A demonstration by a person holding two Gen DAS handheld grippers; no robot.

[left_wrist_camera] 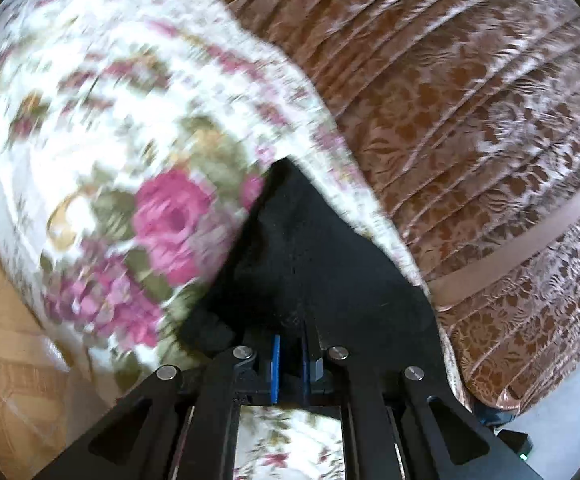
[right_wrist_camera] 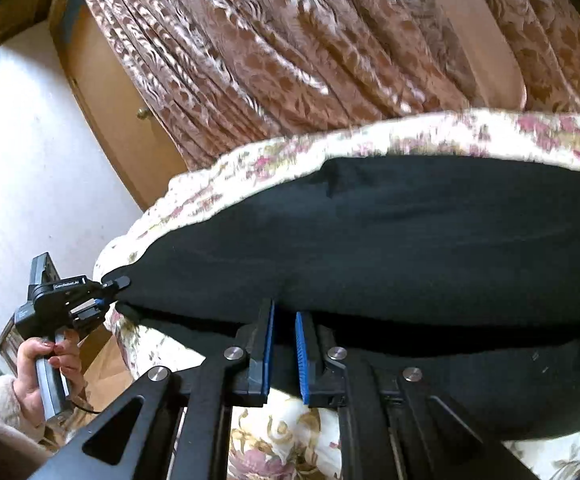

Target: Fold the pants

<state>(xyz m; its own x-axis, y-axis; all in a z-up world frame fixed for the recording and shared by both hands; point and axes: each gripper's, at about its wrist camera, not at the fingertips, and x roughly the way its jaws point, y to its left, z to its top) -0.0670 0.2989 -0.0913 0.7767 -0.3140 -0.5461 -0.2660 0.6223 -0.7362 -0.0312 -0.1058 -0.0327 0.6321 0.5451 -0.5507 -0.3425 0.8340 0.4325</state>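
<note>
The black pants (right_wrist_camera: pixel 370 240) lie stretched across a floral bed cover (right_wrist_camera: pixel 281 152). My left gripper (left_wrist_camera: pixel 292 344) is shut on a corner of the pants (left_wrist_camera: pixel 314 264), the cloth pulled taut toward the camera. In the right wrist view the left gripper (right_wrist_camera: pixel 113 284) shows at the pants' left end, held by a hand. My right gripper (right_wrist_camera: pixel 284 320) is shut on the near edge of the pants, blue pads (right_wrist_camera: pixel 300 344) close together with black cloth between them.
A brown patterned curtain (right_wrist_camera: pixel 290 40) hangs behind the bed. A wooden door (right_wrist_camera: pixel 121 120) and white wall (right_wrist_camera: pixel 21 160) are at the left. The floral cover (left_wrist_camera: pixel 129 140) fills the left of the left wrist view, with tiled floor (left_wrist_camera: pixel 5 380) below.
</note>
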